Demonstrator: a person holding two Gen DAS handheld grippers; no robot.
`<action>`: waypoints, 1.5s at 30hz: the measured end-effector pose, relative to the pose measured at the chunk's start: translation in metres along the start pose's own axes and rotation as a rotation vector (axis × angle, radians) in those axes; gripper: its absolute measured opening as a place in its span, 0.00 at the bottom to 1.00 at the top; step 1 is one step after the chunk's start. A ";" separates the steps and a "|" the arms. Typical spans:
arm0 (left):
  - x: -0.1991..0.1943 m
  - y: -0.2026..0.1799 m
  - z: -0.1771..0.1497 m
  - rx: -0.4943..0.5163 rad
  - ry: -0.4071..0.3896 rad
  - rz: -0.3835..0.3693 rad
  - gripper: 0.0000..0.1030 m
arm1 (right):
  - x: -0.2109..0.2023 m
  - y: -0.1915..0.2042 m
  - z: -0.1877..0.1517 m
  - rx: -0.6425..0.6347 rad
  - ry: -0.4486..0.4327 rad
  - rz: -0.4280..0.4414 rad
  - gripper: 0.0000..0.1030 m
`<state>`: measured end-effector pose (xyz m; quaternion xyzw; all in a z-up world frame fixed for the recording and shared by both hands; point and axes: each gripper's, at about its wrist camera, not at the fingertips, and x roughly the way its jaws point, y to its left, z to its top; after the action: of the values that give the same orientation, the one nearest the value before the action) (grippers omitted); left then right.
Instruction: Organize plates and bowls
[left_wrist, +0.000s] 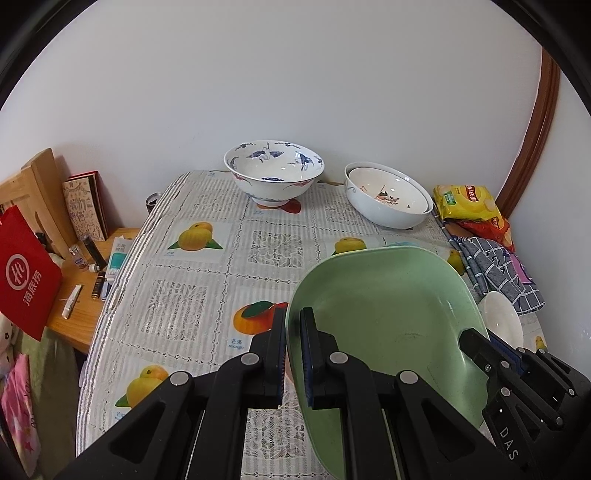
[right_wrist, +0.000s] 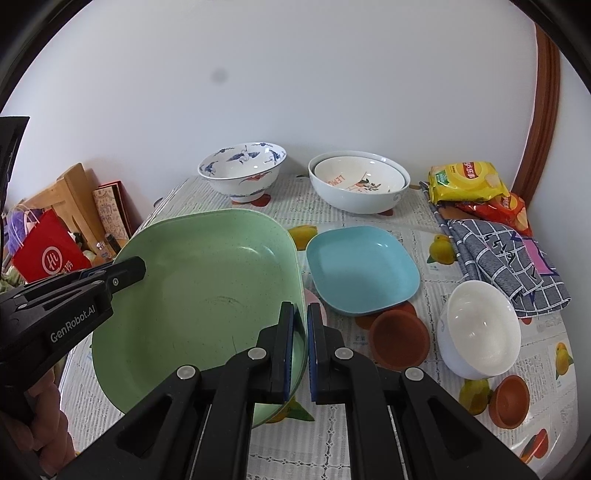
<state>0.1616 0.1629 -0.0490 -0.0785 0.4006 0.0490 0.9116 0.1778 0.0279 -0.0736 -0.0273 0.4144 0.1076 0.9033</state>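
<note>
A large green square plate is held tilted above the table by both grippers. My left gripper is shut on its left rim; it shows in the right wrist view. My right gripper is shut on its right rim; it shows in the left wrist view. A blue square plate lies right of it. A white bowl stands at the right. A blue-patterned bowl and two nested white bowls stand at the back.
Two small brown dishes lie on the fruit-print tablecloth. A checked cloth and snack bags lie at the right. A side table with a red bag and bottles stands left.
</note>
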 end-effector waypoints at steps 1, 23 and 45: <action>0.000 0.001 -0.001 0.001 0.002 0.001 0.08 | 0.001 0.001 0.000 0.001 0.002 0.000 0.07; 0.041 0.008 -0.016 0.003 0.089 0.010 0.08 | 0.039 0.002 -0.019 0.009 0.097 0.012 0.07; 0.093 0.003 -0.018 0.007 0.158 -0.014 0.08 | 0.086 -0.009 -0.033 0.034 0.197 0.013 0.07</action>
<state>0.2113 0.1649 -0.1302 -0.0817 0.4709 0.0347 0.8777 0.2095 0.0290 -0.1608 -0.0199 0.5031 0.1031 0.8578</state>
